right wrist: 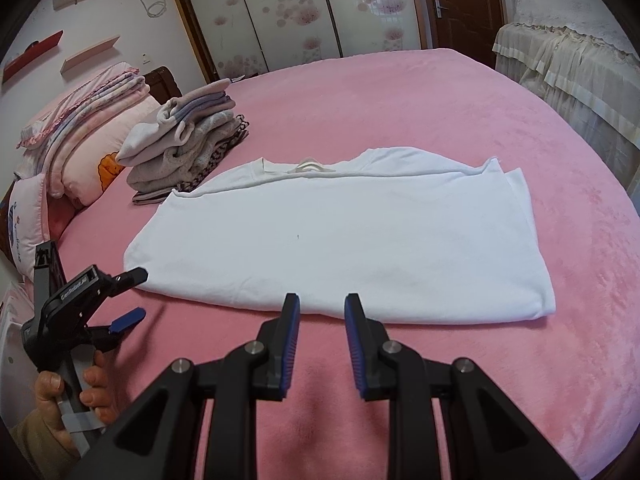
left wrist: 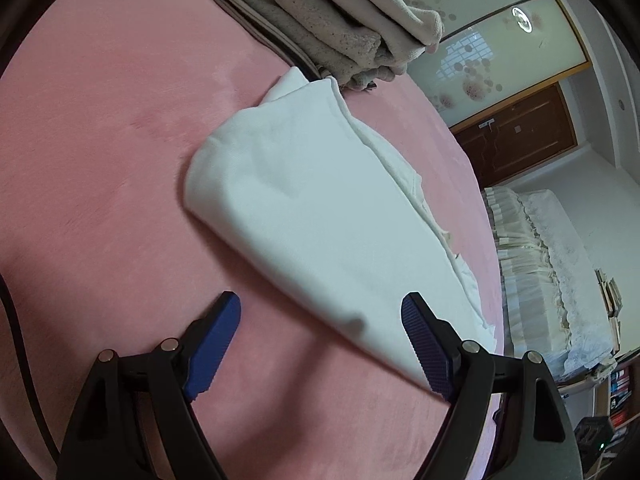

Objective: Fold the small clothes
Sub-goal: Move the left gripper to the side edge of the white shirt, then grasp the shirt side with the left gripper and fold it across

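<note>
From the left wrist we see our left gripper point(left wrist: 320, 332) spread wide and holding nothing, its fingers straddling the near corner of the white shirt point(left wrist: 304, 208), which lies folded on the pink bed cover point(left wrist: 100, 160). The layered edges along its far side look loose; if we pinch only the top layer, we judge the fold would peel open. The stack of folded clothes point(left wrist: 320, 32) sits just beyond, so a long sweep could knock it

From the right wrist, our right gripper point(right wrist: 322, 308) is parted and empty, poised at the shirt's near edge point(right wrist: 340, 236). The left gripper point(right wrist: 128, 296) waits at the shirt's left corner; uneven lifts could skew the fold
</note>
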Demonstrator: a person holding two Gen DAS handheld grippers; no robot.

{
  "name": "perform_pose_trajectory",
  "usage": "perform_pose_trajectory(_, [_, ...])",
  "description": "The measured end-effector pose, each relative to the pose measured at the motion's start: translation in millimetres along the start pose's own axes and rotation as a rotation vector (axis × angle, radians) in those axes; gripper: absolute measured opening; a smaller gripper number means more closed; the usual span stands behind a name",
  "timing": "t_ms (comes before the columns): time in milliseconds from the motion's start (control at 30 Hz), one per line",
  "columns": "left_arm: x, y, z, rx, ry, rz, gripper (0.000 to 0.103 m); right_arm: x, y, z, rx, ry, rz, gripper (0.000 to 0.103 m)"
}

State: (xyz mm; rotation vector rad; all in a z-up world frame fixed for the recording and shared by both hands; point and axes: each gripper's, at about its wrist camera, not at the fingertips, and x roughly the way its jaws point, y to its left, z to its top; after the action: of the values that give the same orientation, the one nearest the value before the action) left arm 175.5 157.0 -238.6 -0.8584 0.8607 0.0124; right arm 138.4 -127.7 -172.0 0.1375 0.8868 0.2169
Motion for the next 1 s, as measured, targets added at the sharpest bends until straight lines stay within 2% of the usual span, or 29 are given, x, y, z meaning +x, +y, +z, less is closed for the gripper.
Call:
perform_pose_trajectory(133, [16.3,0.8,12.2,-0.017,-0.017,-0.036,0.081,8.0,1.9,3.7,0.001,0.000,-0.002,0.023])
perform_pose_trajectory(367, [37.0,-5.4,23.7,-0.014,-0.083,-0.061,0.095,33.2,8.7,21.8,-0.017,-0.022,-0.018,0.023])
perform_pose_trajectory(467, [44.2,-10.9,30.6,-0.015,-0.106,-0.079,0.095,52.4,13.9,36.4,-0.026,-0.027,-0.010,0.023])
perform_pose_trajectory(667, [53.5,-9.8,46.3,-0.081,-0.133,-0.152,0.095,97.9,37.1,65.9,-0.082,-0.036,-0.022,0.022])
perform_pose_trajectory(733, [56.1,-11.4,49.0,-0.082,-0.144,-0.153,0.090,109.9,43.5,74.4,-0.090,-0.040,-0.029,0.021])
perform_pose_trajectory(800, [56.7,-10.5,50.8,-0.089,-0.145,-0.163,0.068,123.2,50.1,81.8,-0.096,-0.039,-0.050,0.020])
perform_pose_trajectory(833, [55.0,-7.6,50.8,-0.101,-0.142,-0.173,0.063,128.2,51.6,83.8,-0.095,-0.034,-0.053,0.019])
perform_pose_trajectory(900, [54.4,-4.7,51.5,-0.122,-0.143,-0.170,0.046,139.3,54.3,85.8,-0.090,-0.016,-0.054,0.015])
perform_pose_trajectory(933, [53.7,-4.8,51.7,-0.121,-0.143,-0.157,0.042,143.7,55.3,84.9,-0.086,-0.005,-0.056,0.015])
perform_pose_trajectory(1000, [51.2,-8.7,51.8,-0.085,-0.154,-0.110,0.021,153.1,56.9,80.7,-0.084,0.025,-0.051,0.014])
